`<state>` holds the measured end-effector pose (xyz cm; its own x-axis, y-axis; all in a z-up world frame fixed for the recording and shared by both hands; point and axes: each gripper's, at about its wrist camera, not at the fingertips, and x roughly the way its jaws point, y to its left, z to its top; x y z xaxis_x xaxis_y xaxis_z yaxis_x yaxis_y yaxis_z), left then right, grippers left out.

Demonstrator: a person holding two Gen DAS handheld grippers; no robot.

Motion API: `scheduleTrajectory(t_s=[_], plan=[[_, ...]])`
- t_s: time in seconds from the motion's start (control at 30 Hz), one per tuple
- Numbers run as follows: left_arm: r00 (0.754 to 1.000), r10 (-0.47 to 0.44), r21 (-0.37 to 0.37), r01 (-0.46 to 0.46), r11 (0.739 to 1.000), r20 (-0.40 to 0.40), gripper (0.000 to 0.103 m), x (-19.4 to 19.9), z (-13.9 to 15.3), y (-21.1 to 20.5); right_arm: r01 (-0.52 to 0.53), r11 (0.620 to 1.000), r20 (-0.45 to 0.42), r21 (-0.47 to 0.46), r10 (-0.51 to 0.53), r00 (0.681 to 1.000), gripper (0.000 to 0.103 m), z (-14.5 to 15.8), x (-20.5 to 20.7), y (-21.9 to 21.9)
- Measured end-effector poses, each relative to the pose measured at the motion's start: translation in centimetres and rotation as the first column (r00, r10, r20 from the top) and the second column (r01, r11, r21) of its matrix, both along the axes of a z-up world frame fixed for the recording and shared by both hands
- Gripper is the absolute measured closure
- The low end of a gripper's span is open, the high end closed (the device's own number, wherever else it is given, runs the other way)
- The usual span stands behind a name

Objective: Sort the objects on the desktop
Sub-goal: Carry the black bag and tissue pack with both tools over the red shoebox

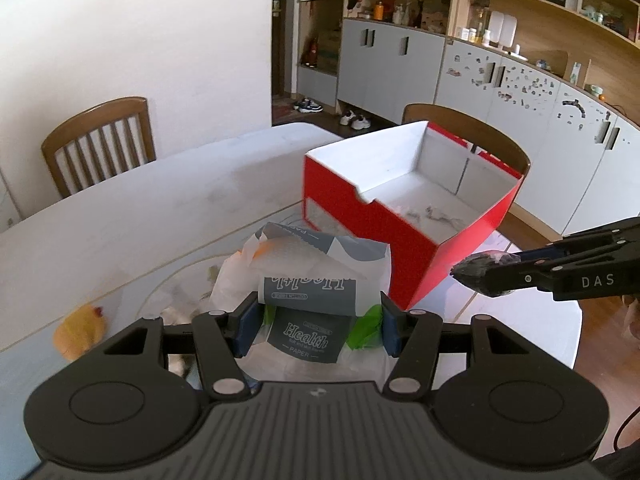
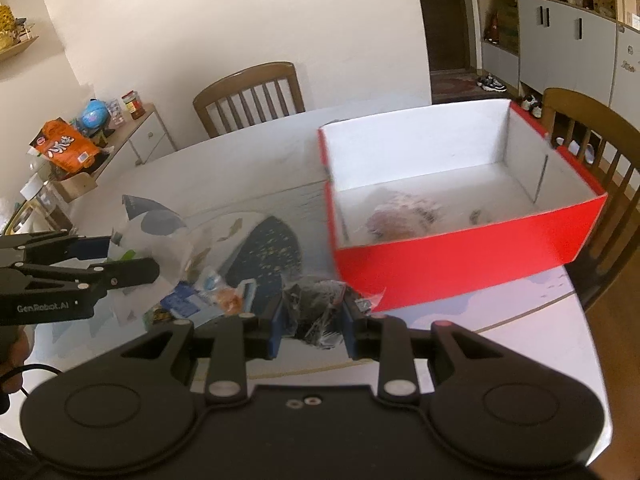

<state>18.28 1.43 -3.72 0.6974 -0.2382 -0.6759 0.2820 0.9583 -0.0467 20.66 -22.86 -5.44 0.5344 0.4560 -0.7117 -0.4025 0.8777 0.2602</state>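
I see the table (image 2: 248,160) carrying a red box (image 2: 460,264), open-topped, at 1 o'clock in the right view. My left gripper (image 1: 316,320) clamps a tissue pack (image 1: 308,300) at 7 o'clock of the box. My right gripper (image 2: 314,320) clamps a dark wrapper (image 2: 316,312) just beside the box's near wall.

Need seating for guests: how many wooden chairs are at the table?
2: one chair at the table's far side by the white wall, another chair behind the red box. Others may stand out of view.
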Motion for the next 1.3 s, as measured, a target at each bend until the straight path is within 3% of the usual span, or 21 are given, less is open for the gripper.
scheduleTrajectory(t_s=[0.8, 1.3], plan=[[0.998, -0.051, 0.027, 0.049, 0.998, 0.049, 0.045, 6.2, 1.8, -11.1, 0.018, 1.0, 0.072, 0.008, -0.019, 0.997, 0.074, 1.6, 7.3, -9.0], [0.993, -0.112, 0.062, 0.111, 0.992, 0.023, 0.045, 11.0, 1.5, -15.6, 0.001, 1.0, 0.111, -0.023, 0.002, 0.994, 0.074, 1.6, 12.0, -11.2]])
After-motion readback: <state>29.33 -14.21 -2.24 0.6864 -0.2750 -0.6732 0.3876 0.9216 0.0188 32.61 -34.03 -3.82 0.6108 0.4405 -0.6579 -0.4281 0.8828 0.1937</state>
